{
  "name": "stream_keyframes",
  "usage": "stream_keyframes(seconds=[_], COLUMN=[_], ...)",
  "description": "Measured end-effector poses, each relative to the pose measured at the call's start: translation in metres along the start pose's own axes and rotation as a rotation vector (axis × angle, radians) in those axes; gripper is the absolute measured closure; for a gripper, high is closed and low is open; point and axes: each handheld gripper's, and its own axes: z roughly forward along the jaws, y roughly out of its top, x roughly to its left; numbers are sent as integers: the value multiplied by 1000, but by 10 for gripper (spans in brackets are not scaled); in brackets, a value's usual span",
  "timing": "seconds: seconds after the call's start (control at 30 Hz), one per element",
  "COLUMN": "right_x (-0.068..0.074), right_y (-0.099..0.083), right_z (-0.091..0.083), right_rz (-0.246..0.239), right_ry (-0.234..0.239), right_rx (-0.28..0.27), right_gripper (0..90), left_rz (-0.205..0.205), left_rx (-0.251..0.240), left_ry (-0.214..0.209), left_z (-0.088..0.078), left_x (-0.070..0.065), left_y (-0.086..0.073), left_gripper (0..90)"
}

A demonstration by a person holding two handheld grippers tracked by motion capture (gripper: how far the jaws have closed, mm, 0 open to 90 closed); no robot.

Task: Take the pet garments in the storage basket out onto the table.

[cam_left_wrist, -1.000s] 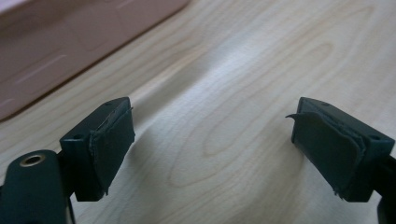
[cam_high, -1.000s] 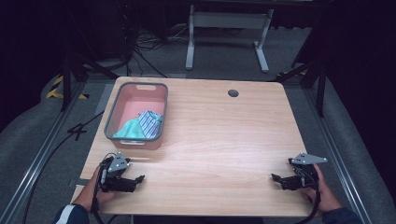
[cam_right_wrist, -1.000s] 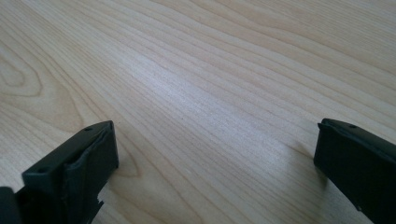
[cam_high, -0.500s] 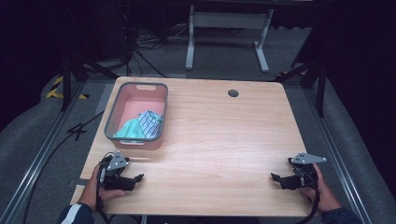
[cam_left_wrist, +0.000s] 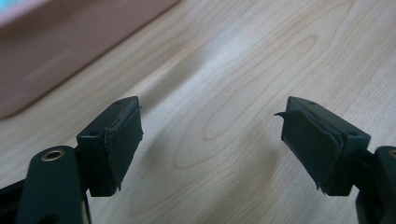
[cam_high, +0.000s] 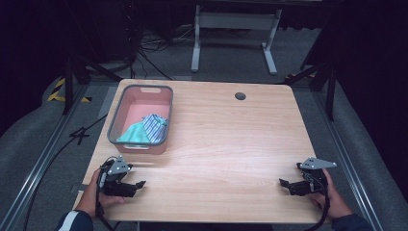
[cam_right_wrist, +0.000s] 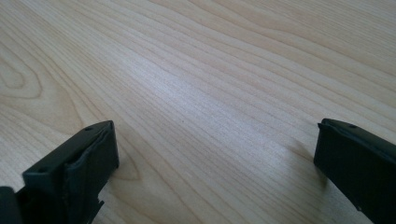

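My left gripper (cam_high: 136, 186) rests low over the wooden table (cam_high: 226, 139) near its front left corner, held by a hand. Its jaws are open with nothing between them, and they have just been closing a little. In the left gripper view its jaws (cam_left_wrist: 210, 121) frame bare wood, with the pink basin's wall (cam_left_wrist: 56, 56) blurred at the upper left. My right gripper (cam_high: 285, 186) sits near the front right corner, open and empty. In the right gripper view its jaws (cam_right_wrist: 215, 135) stand wide over plain wood grain.
A pink basin with a grey rim (cam_high: 115, 122) stands at the table's left, holding a teal cloth (cam_high: 132, 132) and a striped cloth (cam_high: 154, 126). A round cable hole (cam_high: 240, 96) lies near the far edge. Dark floor, cables and a stand's legs lie beyond.
The left gripper's jaws have drawn slightly closer together and the hand has barely shifted. The right gripper has stayed where it was.
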Motion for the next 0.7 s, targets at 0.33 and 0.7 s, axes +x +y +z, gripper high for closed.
stream_keyframes(seconds=[0.33,0.7], right_x=[0,0], right_y=[0,-1], right_z=[0,-1], right_rz=[0,1], right_ry=[-1,0], right_rx=[0,1], right_gripper=[3,3], left_rz=[16,23], left_rx=[-33,-119], left_ry=[7,66], left_z=[-26,-64], left_x=[-2,3], left_y=[13,39], left_gripper=[229,203])
